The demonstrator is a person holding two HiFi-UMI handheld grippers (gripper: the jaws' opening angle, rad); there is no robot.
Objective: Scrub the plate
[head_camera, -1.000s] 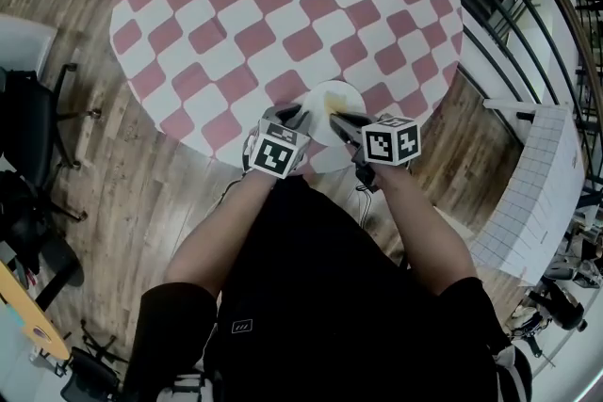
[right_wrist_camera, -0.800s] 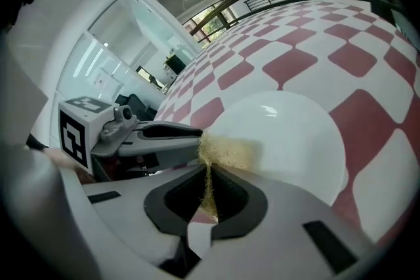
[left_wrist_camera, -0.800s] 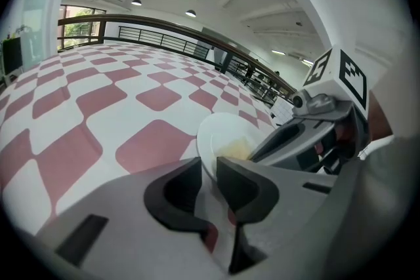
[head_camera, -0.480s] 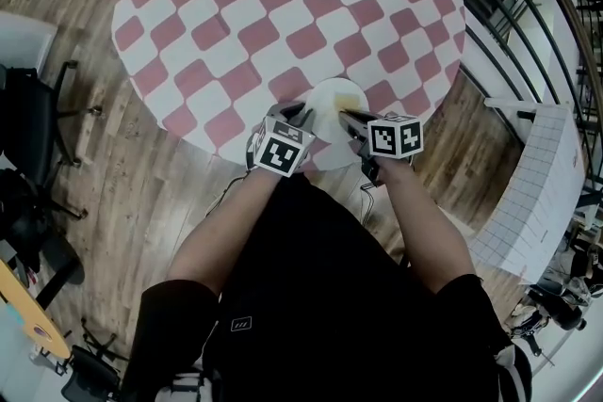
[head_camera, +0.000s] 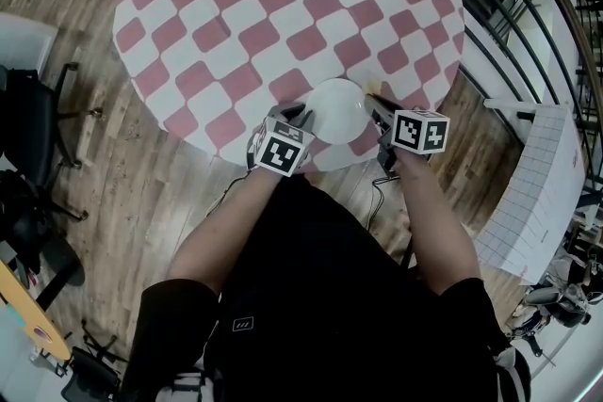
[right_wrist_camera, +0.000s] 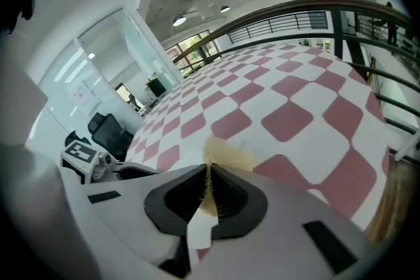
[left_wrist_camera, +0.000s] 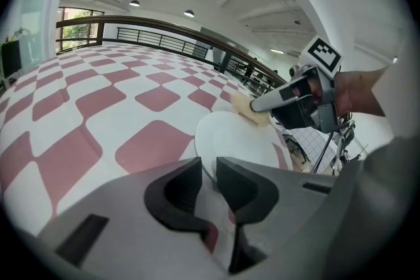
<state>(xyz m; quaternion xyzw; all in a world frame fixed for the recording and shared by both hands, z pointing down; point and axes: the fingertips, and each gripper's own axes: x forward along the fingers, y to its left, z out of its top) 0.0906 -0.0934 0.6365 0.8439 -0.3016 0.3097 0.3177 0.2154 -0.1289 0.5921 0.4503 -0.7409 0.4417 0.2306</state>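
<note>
Sponge at plate rim, scrub step.
Left gripper (left_wrist_camera: 210, 170) pinched the plate (head_camera: 336, 108) at the table (head_camera: 236, 5) edge; right gripper (right_wrist_camera: 209, 174) clamped the sponge (right_wrist_camera: 231, 155). Best pressed flat, small circles.

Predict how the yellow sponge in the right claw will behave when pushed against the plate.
Probably squashy: the sponge is pinched to a thin sliver inside the right claw yet fans out beyond it. Likely light, since that pinch carries it. Its coarse look suggests it would drag rather than slide on the plate.
</note>
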